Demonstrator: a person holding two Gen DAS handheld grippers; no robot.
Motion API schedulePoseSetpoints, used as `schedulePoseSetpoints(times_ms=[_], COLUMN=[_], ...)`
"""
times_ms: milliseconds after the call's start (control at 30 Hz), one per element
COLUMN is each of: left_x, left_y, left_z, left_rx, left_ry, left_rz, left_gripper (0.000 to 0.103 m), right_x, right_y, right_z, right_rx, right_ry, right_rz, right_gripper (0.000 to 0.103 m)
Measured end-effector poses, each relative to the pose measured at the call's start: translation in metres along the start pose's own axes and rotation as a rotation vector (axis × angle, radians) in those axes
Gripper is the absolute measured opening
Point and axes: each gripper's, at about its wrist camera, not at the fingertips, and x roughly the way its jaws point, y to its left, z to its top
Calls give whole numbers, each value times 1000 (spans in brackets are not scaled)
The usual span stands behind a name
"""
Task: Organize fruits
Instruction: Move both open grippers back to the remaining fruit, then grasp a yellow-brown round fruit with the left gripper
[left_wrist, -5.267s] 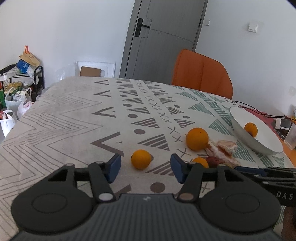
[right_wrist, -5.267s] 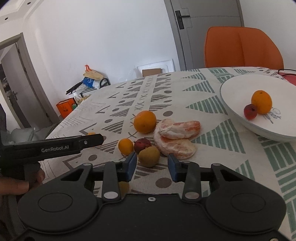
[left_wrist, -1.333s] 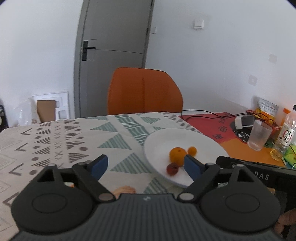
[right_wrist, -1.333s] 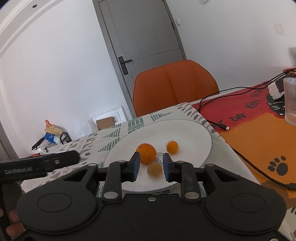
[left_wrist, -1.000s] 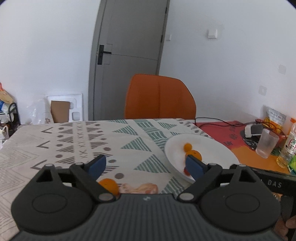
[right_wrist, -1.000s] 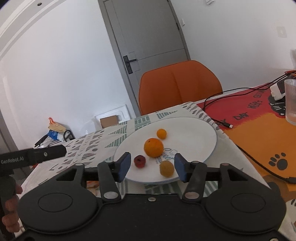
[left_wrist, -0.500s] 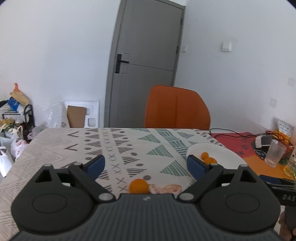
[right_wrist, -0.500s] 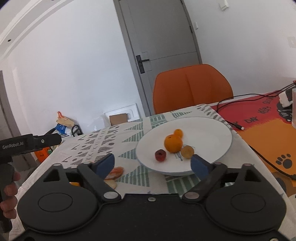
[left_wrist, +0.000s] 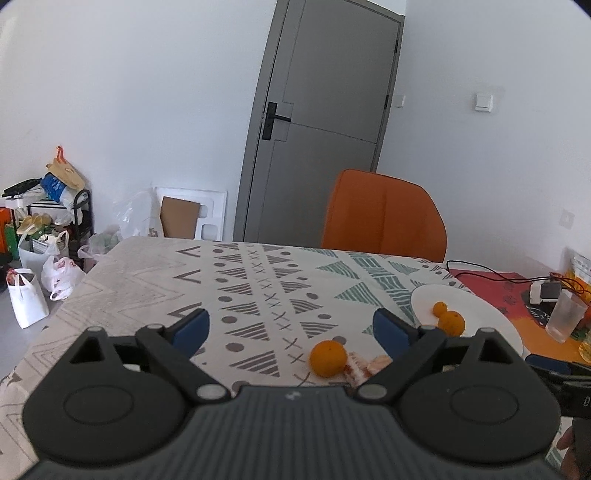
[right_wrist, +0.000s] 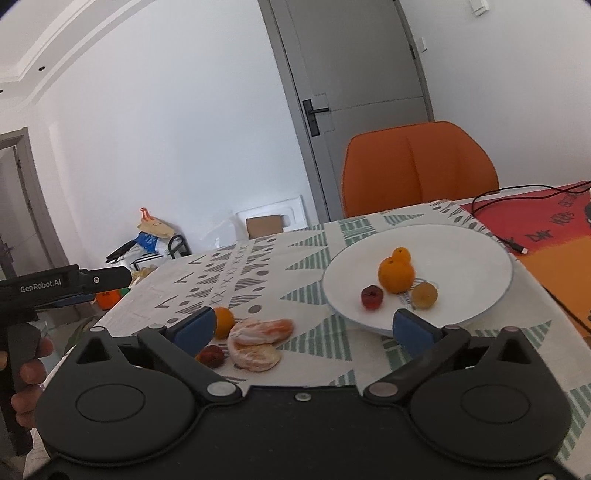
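The white plate (right_wrist: 461, 243) holds a big orange (right_wrist: 396, 276), a small orange (right_wrist: 401, 254), a red fruit (right_wrist: 372, 297) and a yellow-brown fruit (right_wrist: 424, 294). My right gripper (right_wrist: 304, 328) hangs before the plate's near rim, its jaws opening wide with nothing between them. On the patterned cloth to the left lie an orange (right_wrist: 224, 321), peeled citrus pieces (right_wrist: 258, 341) and a dark red fruit (right_wrist: 211, 356). My left gripper (left_wrist: 290, 328) is open and empty above the cloth, with that orange (left_wrist: 328, 358) just beyond its right finger and the plate (left_wrist: 480, 314) further right.
An orange chair (left_wrist: 384, 218) stands at the table's far side. Right of the plate a red and orange mat (right_wrist: 554, 236) carries a black cable (right_wrist: 517, 195) and a clear cup (left_wrist: 565, 319). Bags (left_wrist: 29, 295) sit on the floor at the left.
The right jaws have spread wide and left the yellow-brown fruit on the plate; that gripper has drawn back. The left view has swung left, from the plate to the cloth with the orange.
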Motion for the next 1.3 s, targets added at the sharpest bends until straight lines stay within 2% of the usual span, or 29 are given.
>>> schedulePoseSetpoints(times_ms=[100,467,800,1133,1300], left_x=[-1,-5,-12,-7,-1], left_y=[3,10,-1,-18,-24], left_z=[-3,-18,-39,-56,-63], left_rx=[5,-13,2,22,32], left_ry=[6,42,81,130,158], left_rz=[16,-9,-40,-83,-103], left_gripper=[94,94,94,91,80], right_x=[2,10,14,16,17], right_y=[3,15,15,12,10], right_z=[-1,-8,-17,-25,-30], right_rx=[0,-21,-29,-46,-47], right_ry=[9,50,111,146,165], right_rz=[9,53,70,50,48], right_gripper=[103,102,87,74,73])
